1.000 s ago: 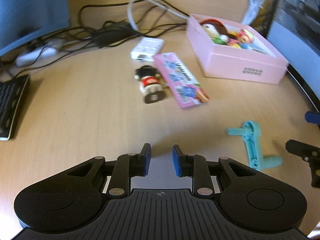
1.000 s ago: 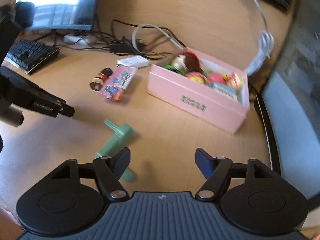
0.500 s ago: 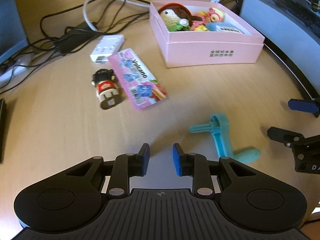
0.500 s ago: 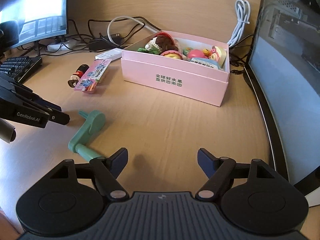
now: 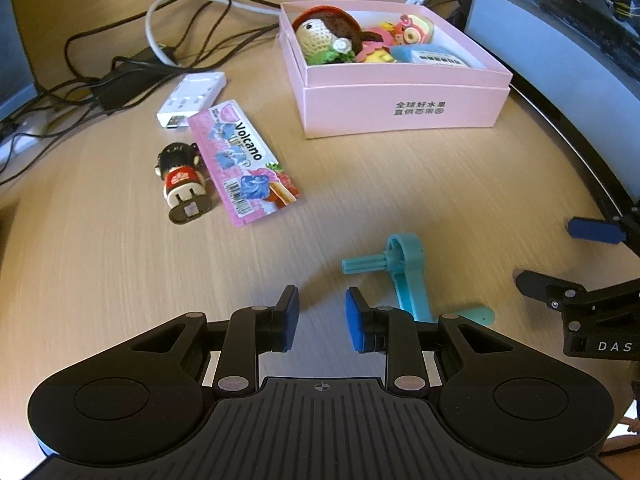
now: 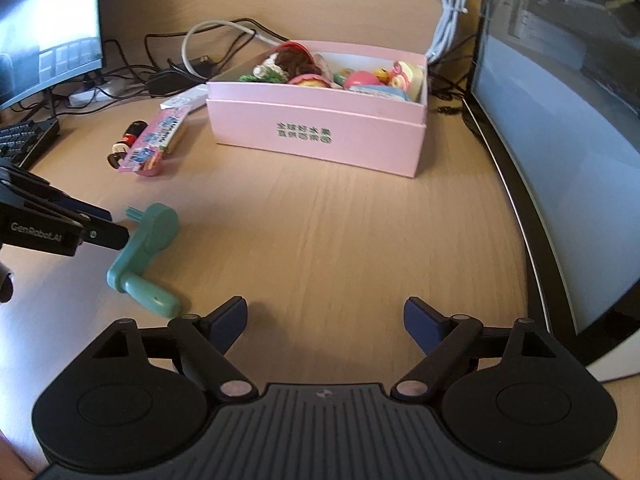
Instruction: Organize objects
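Observation:
A teal crank handle (image 5: 408,276) (image 6: 148,236) lies flat on the wooden desk. My left gripper (image 5: 322,304) hovers just left of it, shut, with nothing between its blue pads. It shows in the right wrist view (image 6: 106,226) with its tips by the handle's ring end. My right gripper (image 6: 324,312) (image 5: 560,256) is over bare desk right of the handle; its jaws are opening and hold nothing. A pink box (image 5: 400,108) (image 6: 320,132) of toys stands behind. A pink snack packet (image 5: 244,164) (image 6: 154,142), a small figurine (image 5: 182,180) (image 6: 126,142) and a white USB hub (image 5: 192,98) lie left of it.
A curved monitor (image 6: 560,120) borders the desk on the right. Another monitor (image 6: 48,40) and a keyboard (image 6: 24,140) are at the far left. Black cables (image 5: 120,72) and a coiled white cable (image 6: 452,12) run along the back wall.
My right gripper's jaws have spread wider. Both hands swung round, so the pink box now faces each camera squarely. The left gripper's tips came close to the handle.

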